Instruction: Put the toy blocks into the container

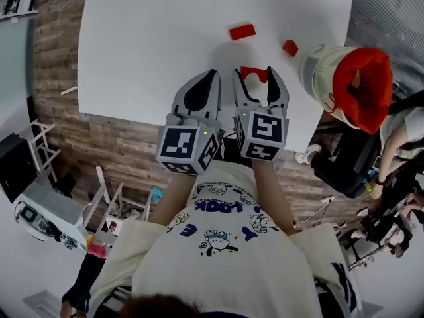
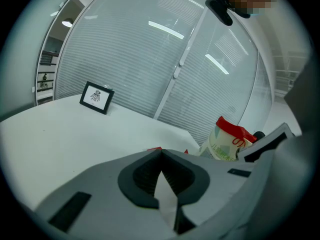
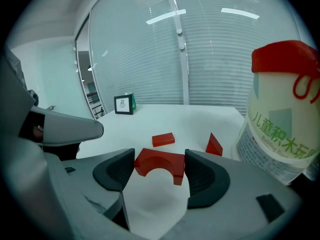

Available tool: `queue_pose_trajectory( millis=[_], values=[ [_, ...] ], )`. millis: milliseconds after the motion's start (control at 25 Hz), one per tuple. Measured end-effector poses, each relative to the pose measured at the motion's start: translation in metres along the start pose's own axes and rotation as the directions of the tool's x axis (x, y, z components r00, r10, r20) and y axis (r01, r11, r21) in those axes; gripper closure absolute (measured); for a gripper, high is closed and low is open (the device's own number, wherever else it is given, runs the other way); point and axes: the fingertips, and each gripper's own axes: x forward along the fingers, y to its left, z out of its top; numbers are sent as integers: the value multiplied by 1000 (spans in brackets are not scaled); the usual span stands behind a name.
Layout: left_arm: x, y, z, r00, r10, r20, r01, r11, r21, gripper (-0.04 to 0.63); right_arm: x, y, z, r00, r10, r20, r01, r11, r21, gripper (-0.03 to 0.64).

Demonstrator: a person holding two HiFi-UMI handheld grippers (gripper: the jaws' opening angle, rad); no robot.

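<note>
A red arch block (image 1: pixel 254 74) (image 3: pixel 159 163) rests on the white table (image 1: pixel 152 45) near its front edge. My right gripper (image 1: pixel 254 71) (image 3: pixel 160 155) is shut on it, one pad against each end. A flat red block (image 1: pixel 242 32) (image 3: pixel 163 139) and a red wedge (image 1: pixel 289 48) (image 3: pixel 214 145) lie further out. The container (image 1: pixel 321 71) (image 3: pixel 280 129) (image 2: pixel 226 143), a white bag with a red lining folded over its rim, stands at the table's right edge, just right of my right gripper. Left of that gripper, my left gripper (image 1: pixel 213 75) (image 2: pixel 161 152) is shut with nothing in it.
A small framed picture (image 2: pixel 97 97) (image 3: pixel 124 104) stands at the far side of the table. The near table edge (image 1: pixel 132 119) lies just under both grippers. A person (image 1: pixel 397 144) sits close to the table's right side, behind the container.
</note>
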Motion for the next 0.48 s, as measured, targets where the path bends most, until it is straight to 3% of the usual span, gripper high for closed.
queue_pose_trajectory(
  millis=[480],
  values=[
    [4,-34,22,997,-61,47,58,997,54,564,-31,-13,51,991,-12,136,12,1000,4,308]
  ],
)
